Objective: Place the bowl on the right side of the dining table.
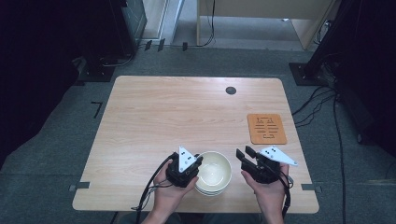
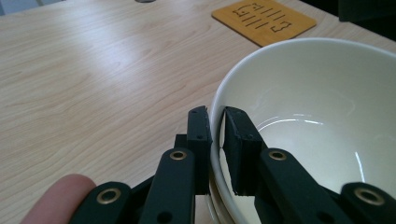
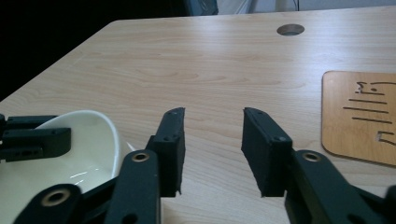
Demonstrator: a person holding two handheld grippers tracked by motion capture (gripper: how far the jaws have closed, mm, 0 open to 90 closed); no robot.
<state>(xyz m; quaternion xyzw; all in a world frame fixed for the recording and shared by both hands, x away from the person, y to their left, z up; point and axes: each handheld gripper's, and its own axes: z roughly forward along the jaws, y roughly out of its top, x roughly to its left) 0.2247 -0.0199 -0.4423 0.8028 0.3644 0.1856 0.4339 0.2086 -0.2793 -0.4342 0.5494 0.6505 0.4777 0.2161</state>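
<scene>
Our left gripper (image 2: 215,122) has its jaws clamped on the rim of the top bowl (image 2: 322,112), one pad outside the wall and one inside; our right gripper (image 3: 212,135) holds its jaws partly open on nothing, the bowl just beside its left jaw. The high view shows the bowl (image 1: 215,170) between both grippers, atop a stack, with nothing in it. The mat (image 3: 362,116) lies beyond the right jaw.

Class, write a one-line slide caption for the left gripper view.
Left hand-held gripper clamps the cream bowl's rim, wooden coaster beyond.

glossy ceramic bowl (image 2: 327,116), matt wood-grain table (image 2: 93,84)
</scene>
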